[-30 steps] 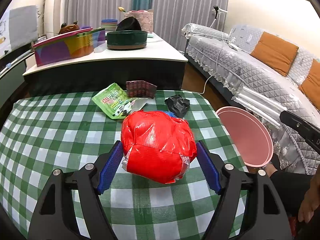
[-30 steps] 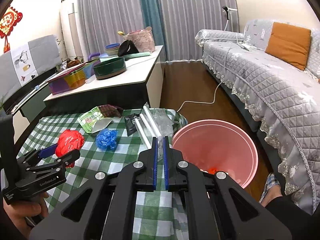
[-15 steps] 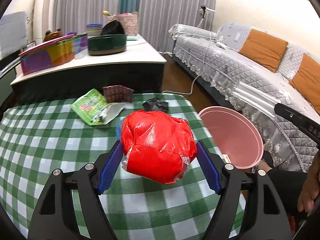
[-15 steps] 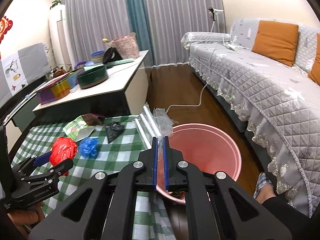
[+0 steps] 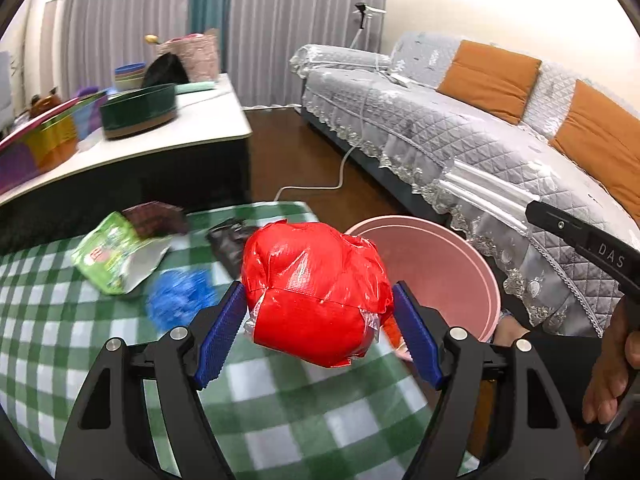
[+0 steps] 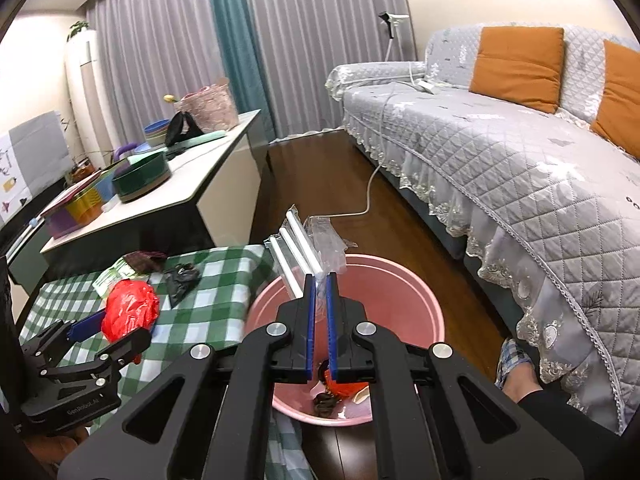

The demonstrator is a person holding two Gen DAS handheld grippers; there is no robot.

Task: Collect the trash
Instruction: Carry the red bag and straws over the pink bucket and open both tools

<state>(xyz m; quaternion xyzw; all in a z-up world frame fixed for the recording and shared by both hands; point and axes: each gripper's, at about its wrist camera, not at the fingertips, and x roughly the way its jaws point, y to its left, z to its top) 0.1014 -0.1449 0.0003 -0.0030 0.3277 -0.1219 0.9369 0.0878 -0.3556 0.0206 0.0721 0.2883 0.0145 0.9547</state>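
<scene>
The left gripper (image 5: pixel 320 322) has its jaws clamped on a crumpled red plastic wad (image 5: pixel 316 292), glossy and creased, held above the checked worktop (image 5: pixel 280 412) beside the pink bin (image 5: pixel 432 252); the right gripper (image 6: pixel 319 292) has its jaws together on a clear plastic wrapper (image 6: pixel 316 240) over the bin.

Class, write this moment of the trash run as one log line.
left tongs: shut on red plastic bag | right tongs: shut on clear wrapper above pink bin | tablecloth: trash left
</scene>
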